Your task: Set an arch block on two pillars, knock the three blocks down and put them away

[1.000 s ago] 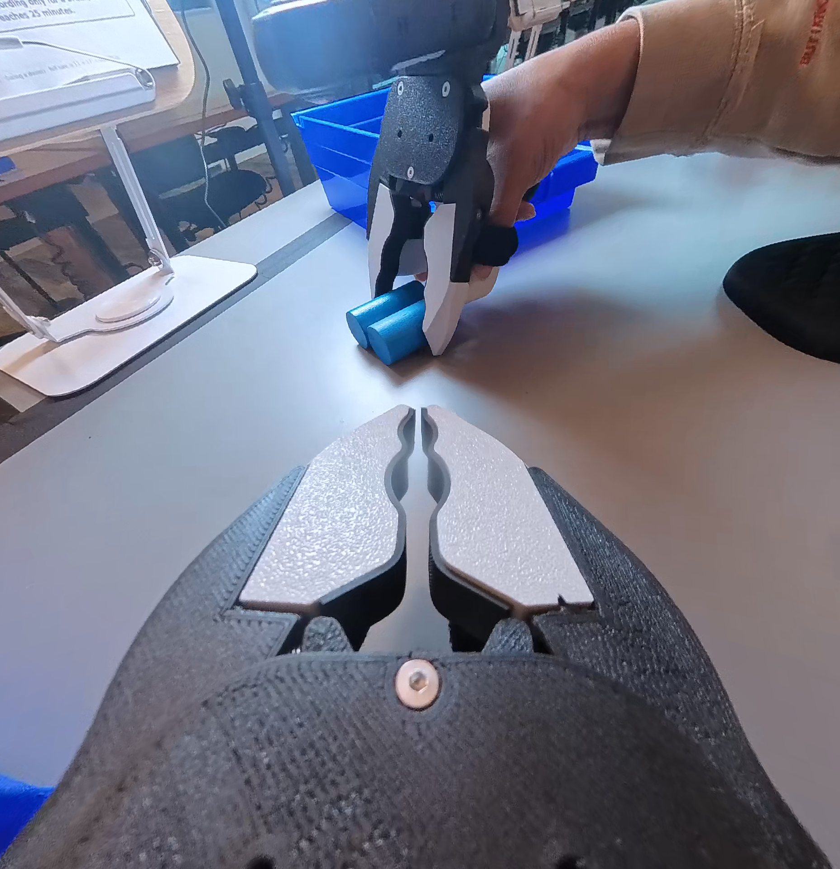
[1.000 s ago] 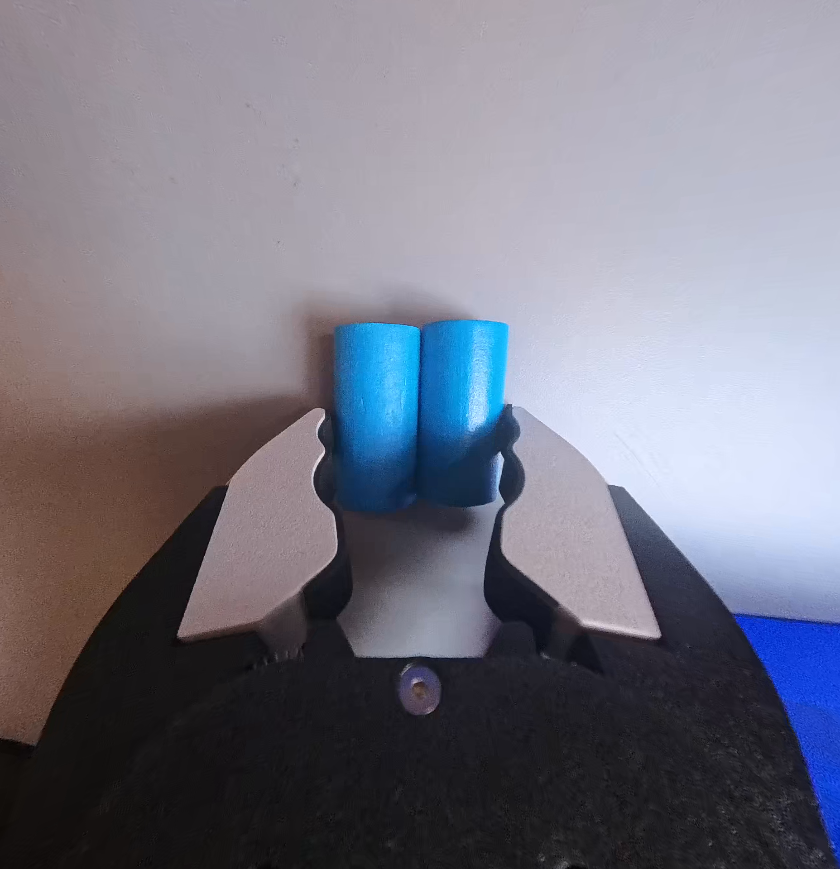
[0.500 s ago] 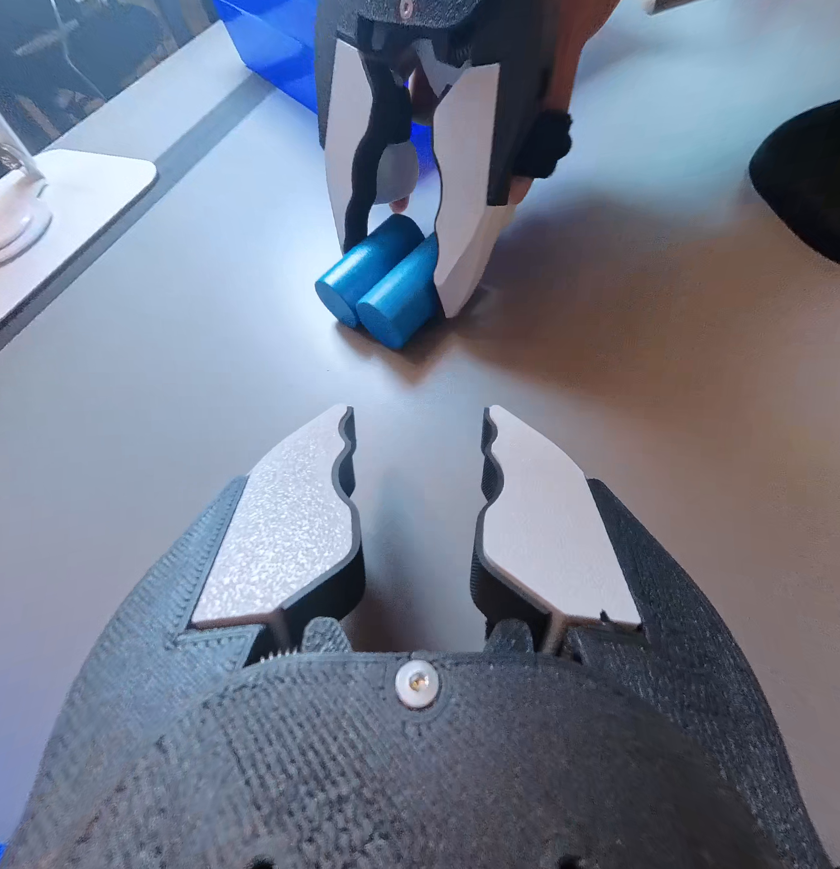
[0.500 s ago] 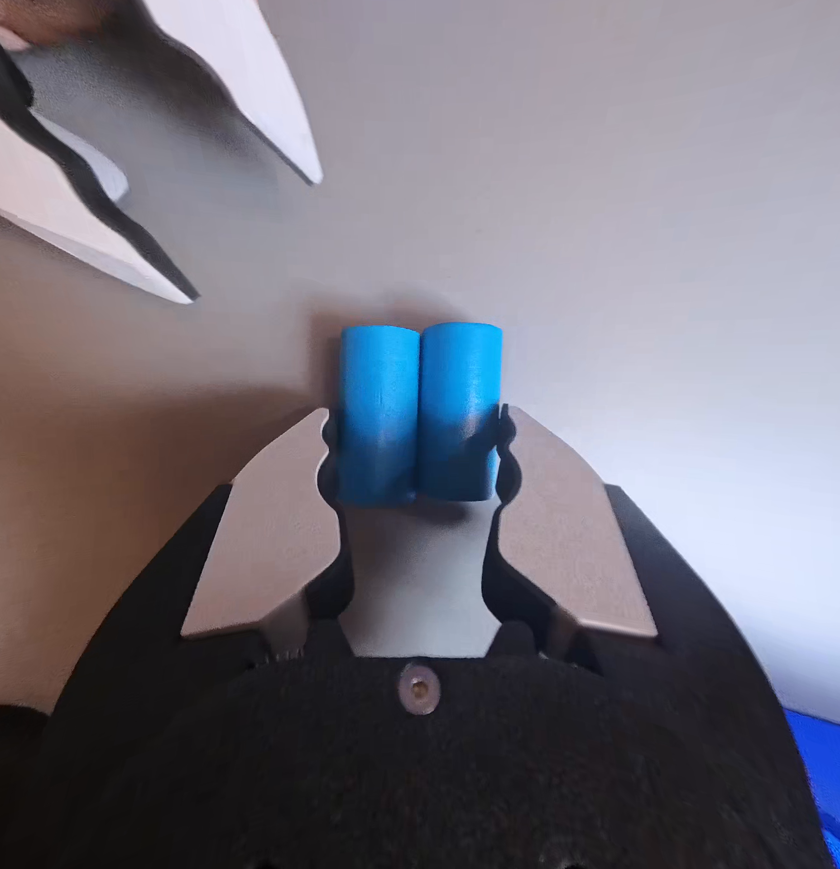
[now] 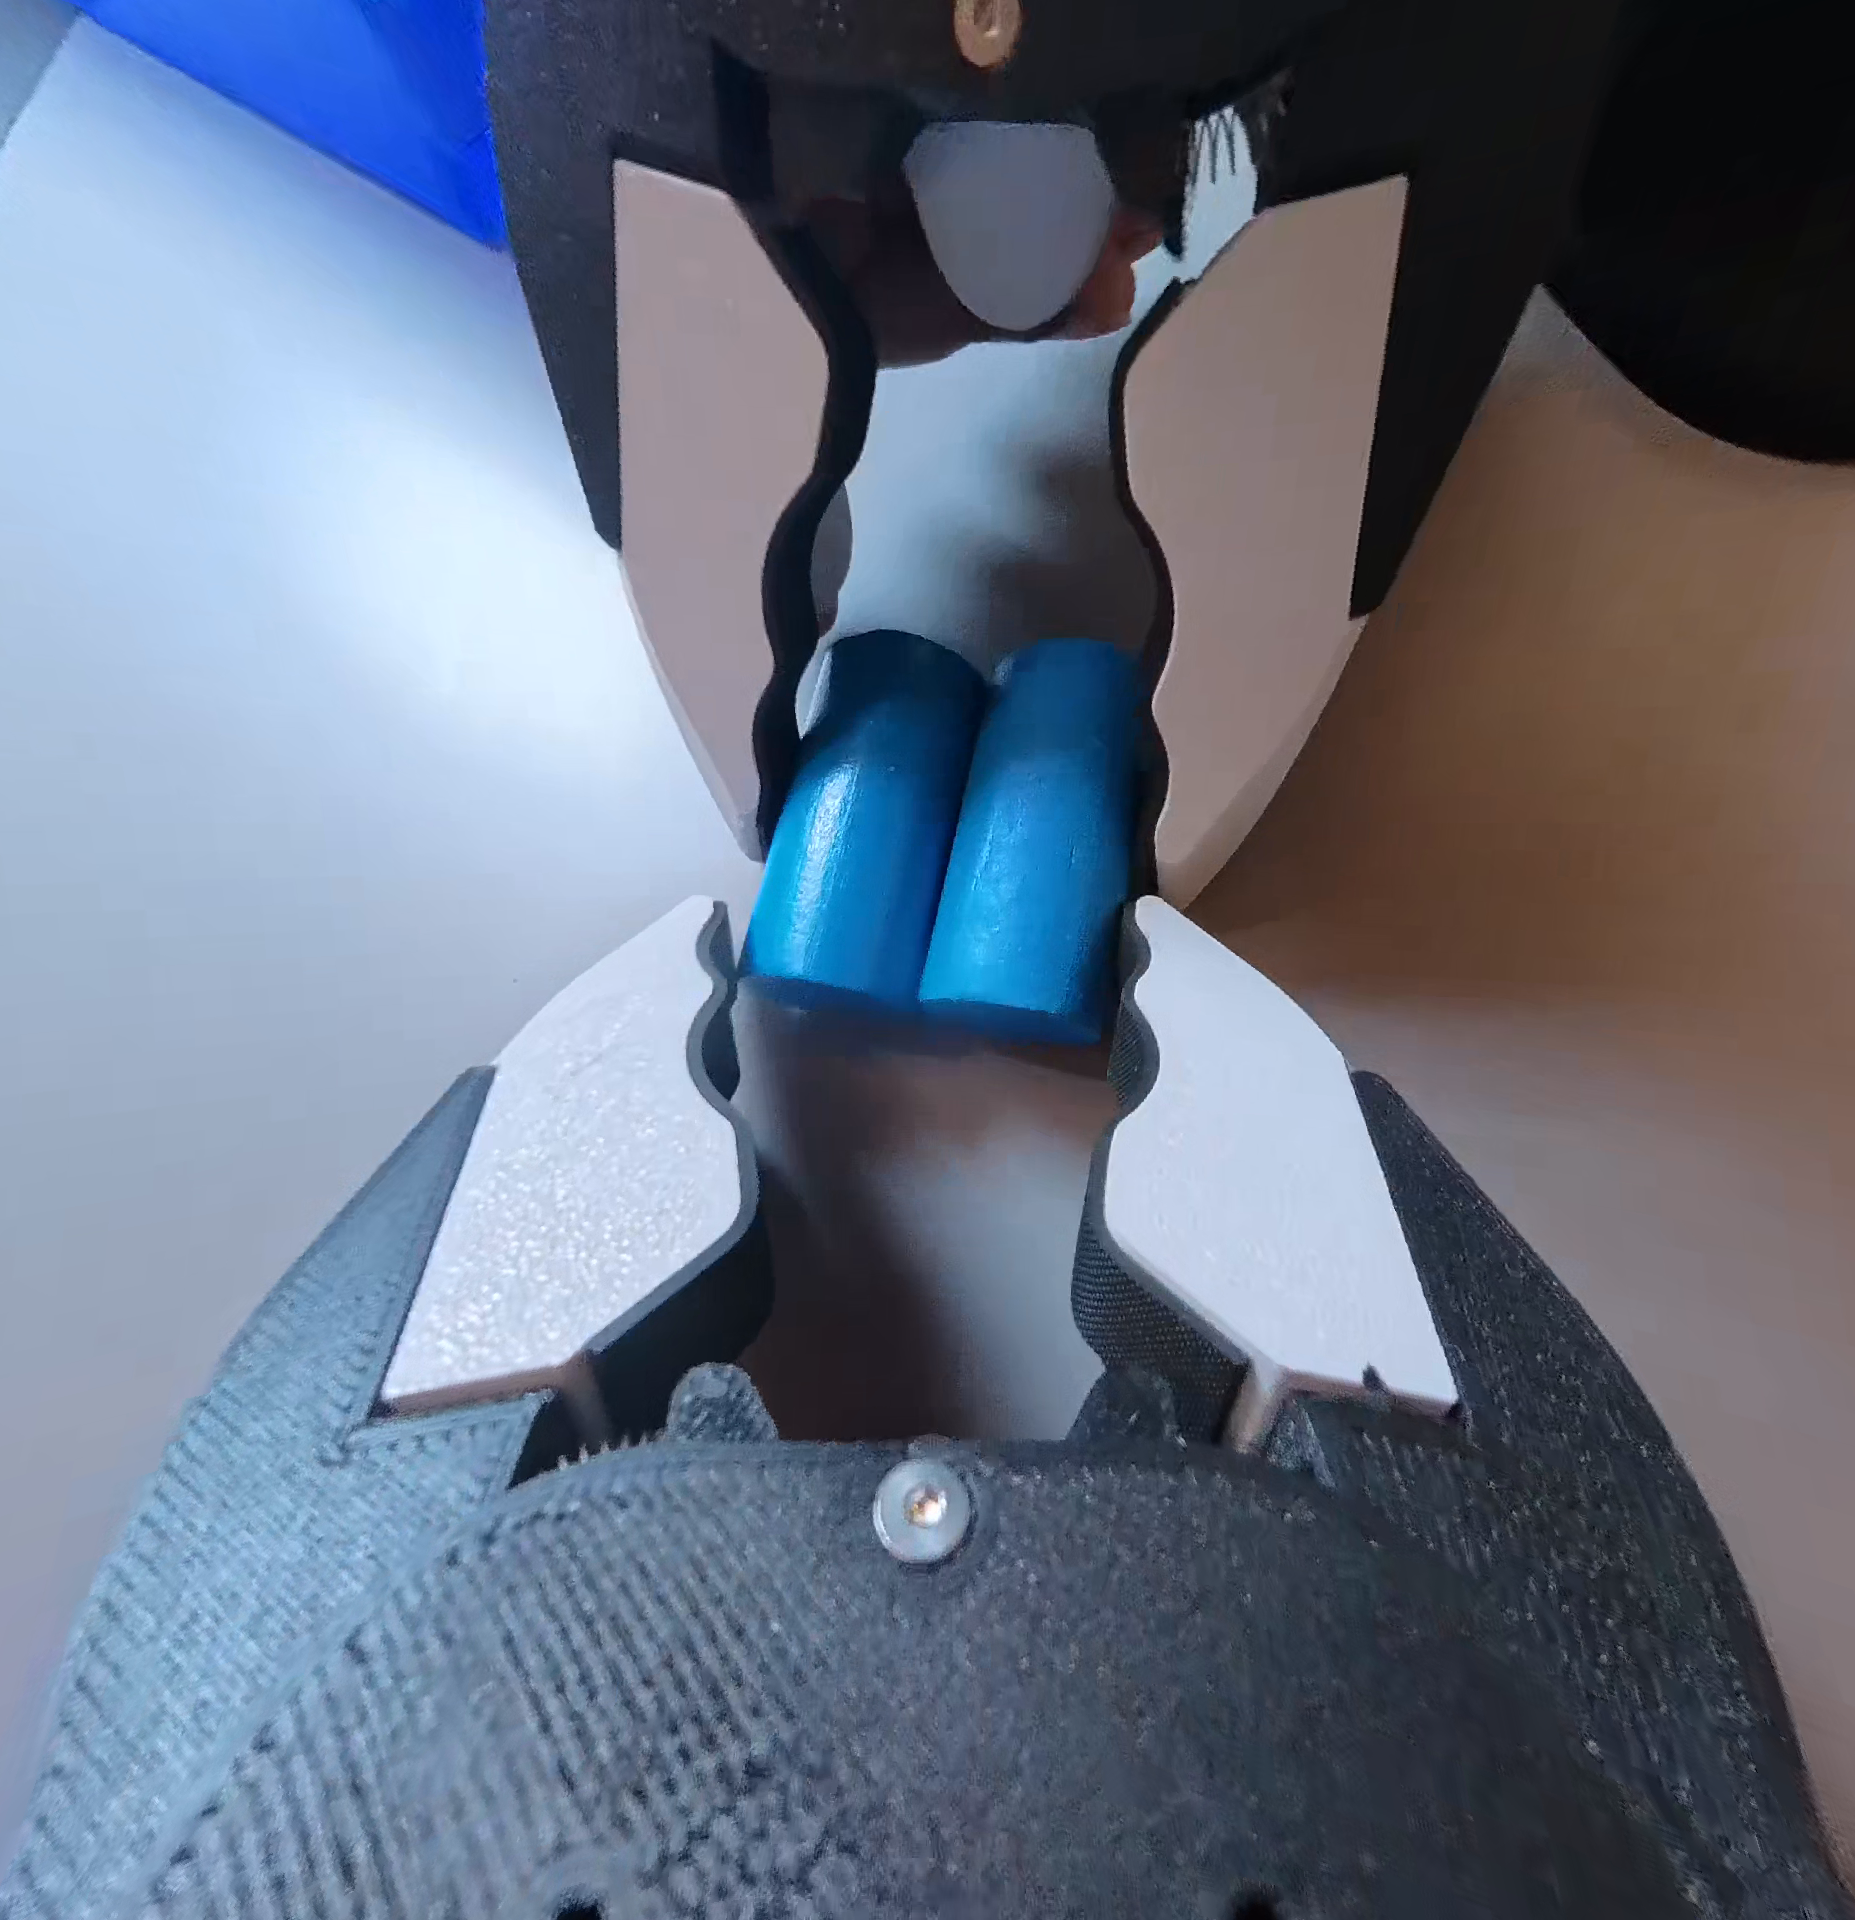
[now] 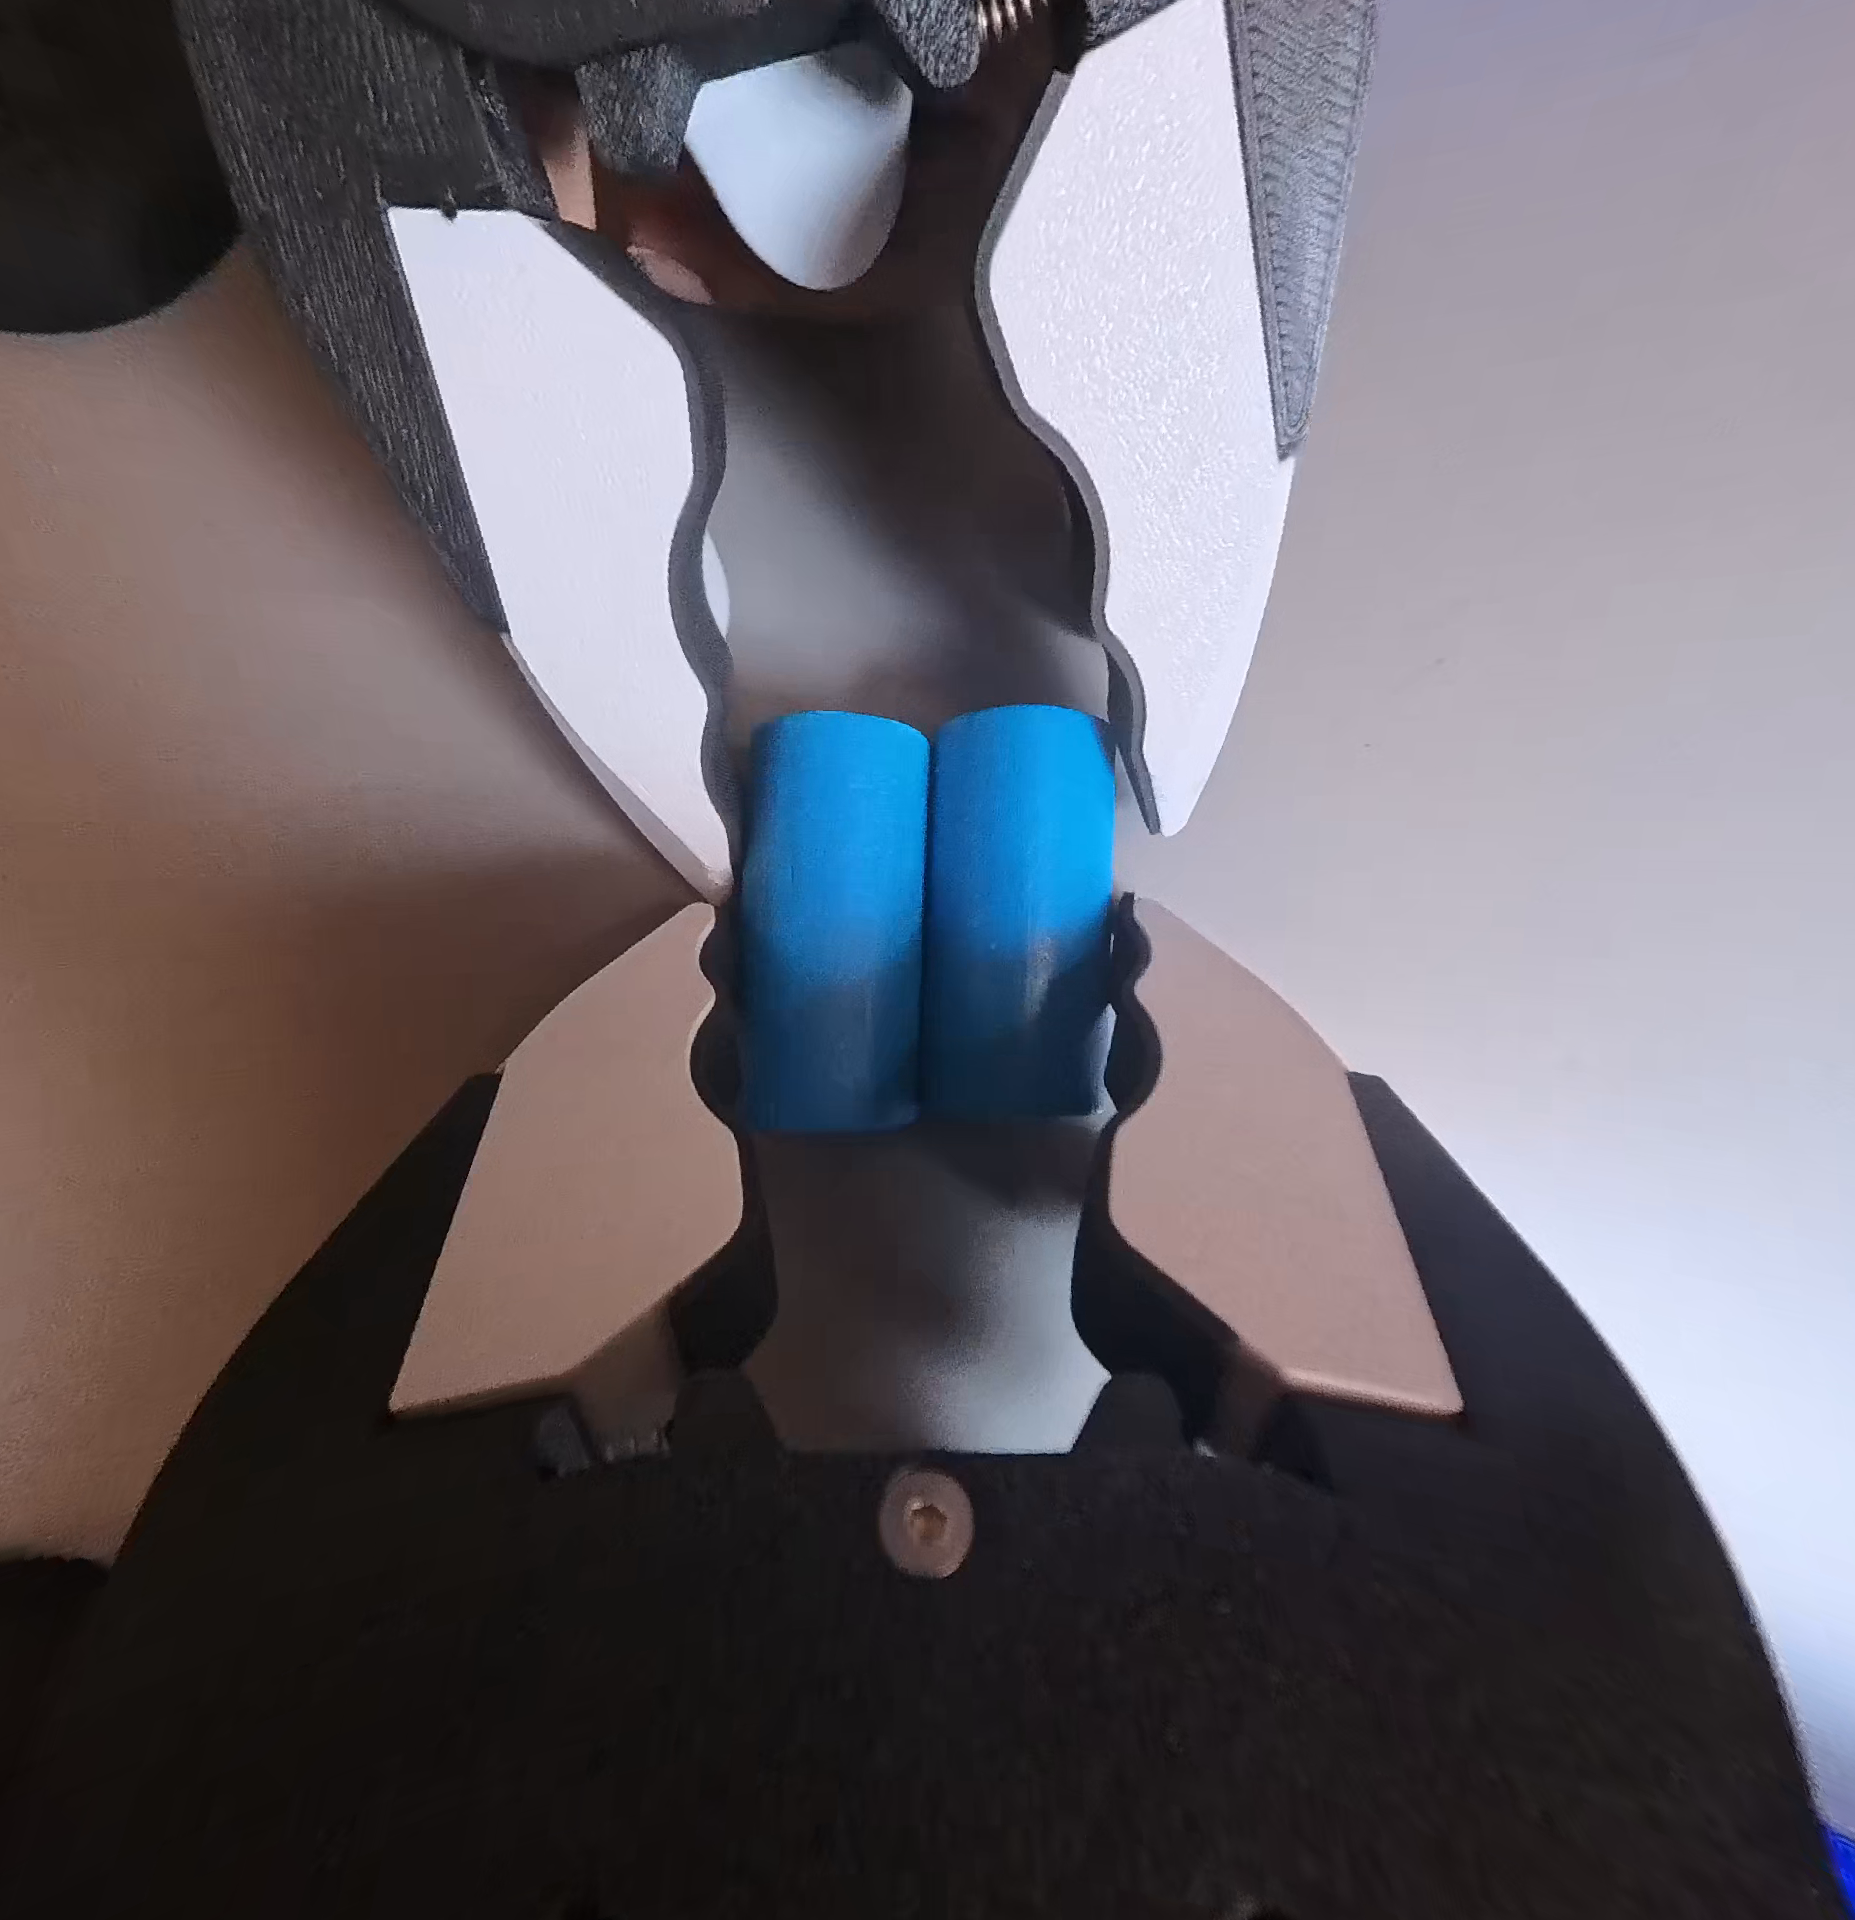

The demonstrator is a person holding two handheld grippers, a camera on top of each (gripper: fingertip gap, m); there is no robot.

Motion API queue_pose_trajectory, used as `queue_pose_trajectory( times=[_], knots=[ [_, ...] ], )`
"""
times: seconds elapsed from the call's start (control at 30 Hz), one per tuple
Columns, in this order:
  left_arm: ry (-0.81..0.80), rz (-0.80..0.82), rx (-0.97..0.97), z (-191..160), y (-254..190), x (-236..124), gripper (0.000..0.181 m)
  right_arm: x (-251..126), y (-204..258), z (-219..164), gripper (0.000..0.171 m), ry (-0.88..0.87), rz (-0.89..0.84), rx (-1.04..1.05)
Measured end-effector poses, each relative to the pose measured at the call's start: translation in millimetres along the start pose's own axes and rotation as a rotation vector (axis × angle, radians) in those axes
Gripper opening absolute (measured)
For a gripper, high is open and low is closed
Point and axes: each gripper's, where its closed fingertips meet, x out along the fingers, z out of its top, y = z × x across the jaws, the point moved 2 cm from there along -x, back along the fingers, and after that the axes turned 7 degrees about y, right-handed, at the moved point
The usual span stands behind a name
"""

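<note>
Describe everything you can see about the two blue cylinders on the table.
The two blue cylinders are short, round and alike, with a matte painted look, perhaps wood. They lie on their sides, touching along their length, on the pale grey table. The right gripper closes on the pair from one end. The left gripper reaches them from the other end, its tips at their outer sides. The arch block is not in view.
</note>
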Motion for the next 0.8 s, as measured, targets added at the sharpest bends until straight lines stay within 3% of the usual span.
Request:
queue_pose_trajectory(
  times=[0.4,0.8],
  knots=[
    [-0.054,-0.018,0.036,4.9,-11.1,-3.8,0.067,-7.0,11.6,-0.4,0.066,-0.102,-0.005,0.001],
    [-0.054,-0.031,0.021,-1.8,-15.4,-6.4,0.066,-7.0,18.7,-13.6,0.071,-0.074,-0.024,0.013]
  ],
)
